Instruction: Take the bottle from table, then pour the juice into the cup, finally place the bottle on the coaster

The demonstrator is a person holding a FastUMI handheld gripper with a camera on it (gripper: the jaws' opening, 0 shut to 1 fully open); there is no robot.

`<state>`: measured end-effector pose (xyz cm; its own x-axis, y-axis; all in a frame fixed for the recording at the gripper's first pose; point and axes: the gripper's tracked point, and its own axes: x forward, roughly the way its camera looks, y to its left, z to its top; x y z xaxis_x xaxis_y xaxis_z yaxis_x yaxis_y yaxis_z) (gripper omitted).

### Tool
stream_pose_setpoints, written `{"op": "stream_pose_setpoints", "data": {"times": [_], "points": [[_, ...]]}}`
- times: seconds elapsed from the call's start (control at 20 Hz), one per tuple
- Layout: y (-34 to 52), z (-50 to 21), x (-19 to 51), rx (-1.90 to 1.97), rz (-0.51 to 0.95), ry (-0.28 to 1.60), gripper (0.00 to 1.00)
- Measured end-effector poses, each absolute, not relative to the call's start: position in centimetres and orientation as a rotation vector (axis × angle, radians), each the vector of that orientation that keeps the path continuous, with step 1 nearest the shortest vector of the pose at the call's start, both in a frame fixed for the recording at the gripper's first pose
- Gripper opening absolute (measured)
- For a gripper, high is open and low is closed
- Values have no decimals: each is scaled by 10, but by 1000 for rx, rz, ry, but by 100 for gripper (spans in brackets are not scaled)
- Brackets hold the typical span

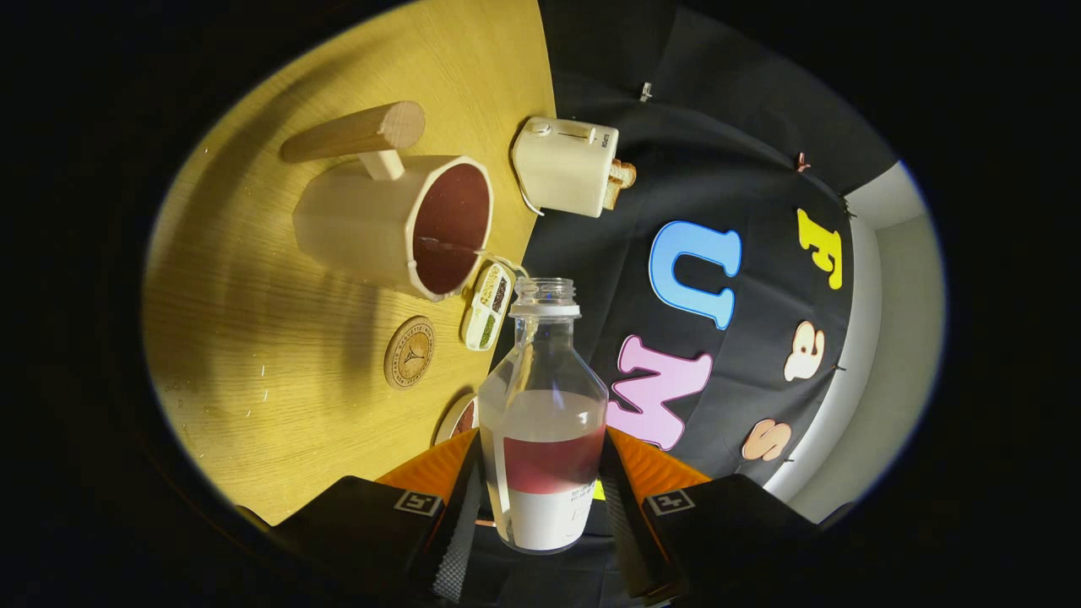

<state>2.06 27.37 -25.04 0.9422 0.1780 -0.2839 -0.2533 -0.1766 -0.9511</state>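
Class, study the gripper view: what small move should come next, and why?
Probably carry the bottle closer to the cup, so its mouth nears the cup's rim before tipping further. The gripper has its jaws shut on the bottle, which has no cap and holds liquid. The cup lies beyond the bottle on the table, apart from it; the coaster sits nearer.

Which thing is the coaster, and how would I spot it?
Start at the big cup on the wooden table. The coaster lies near it, beyond the bottle held in the tongs. It is the flat wooden disc with an engraved emblem.
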Motion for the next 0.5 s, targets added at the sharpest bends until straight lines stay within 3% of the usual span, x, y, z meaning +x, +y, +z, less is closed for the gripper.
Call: {"op": "stream_pose_setpoints", "data": {"times": [0.5], "points": [[275,-247,22,-1728,390,40,72]]}}
